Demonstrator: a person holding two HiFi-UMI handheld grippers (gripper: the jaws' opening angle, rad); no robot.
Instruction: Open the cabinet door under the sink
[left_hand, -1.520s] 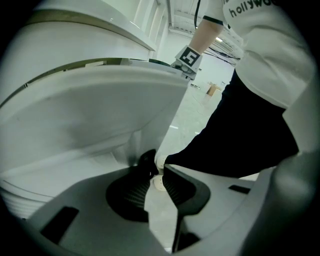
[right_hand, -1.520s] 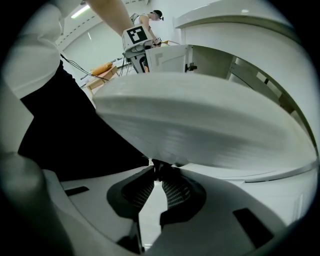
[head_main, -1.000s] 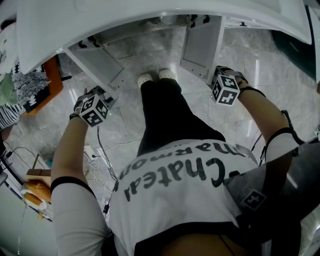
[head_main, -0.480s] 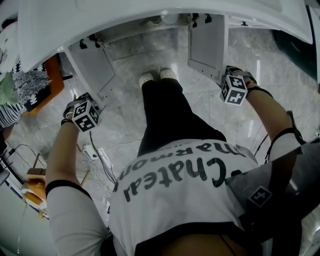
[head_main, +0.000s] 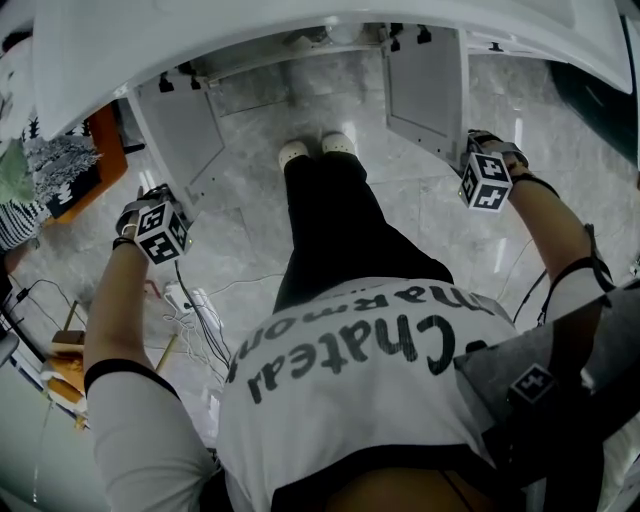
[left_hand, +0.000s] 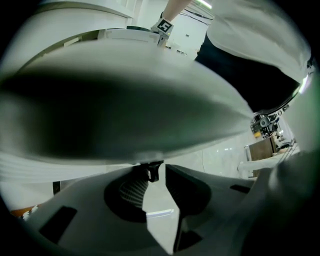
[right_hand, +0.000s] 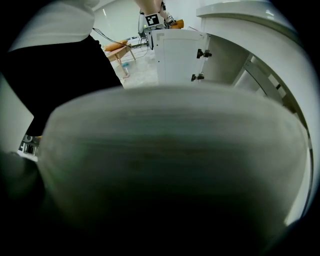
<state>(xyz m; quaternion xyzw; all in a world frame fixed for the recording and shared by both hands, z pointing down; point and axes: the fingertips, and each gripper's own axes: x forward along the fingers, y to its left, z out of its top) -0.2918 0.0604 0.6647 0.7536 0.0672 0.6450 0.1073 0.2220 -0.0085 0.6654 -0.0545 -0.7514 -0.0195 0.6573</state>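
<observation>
Under the sink (head_main: 250, 30), the left door (head_main: 185, 125) and right door (head_main: 425, 85) stand swung out, with the person's legs (head_main: 330, 220) between them. The left gripper (head_main: 158, 222) is at its door's near edge; its jaws have just eased slightly apart, with a small dark fitting (left_hand: 152, 171) at the tips. The right gripper (head_main: 487, 180) is against its door, which fills its view, so I cannot tell how the jaws stand. Cables (head_main: 195, 310) litter the floor at left.

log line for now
left door: open | right door: open | left gripper: by left door's edge, jaws just eased apart, gap shows floor | right gripper: by right door's edge, jaws hidden
</observation>
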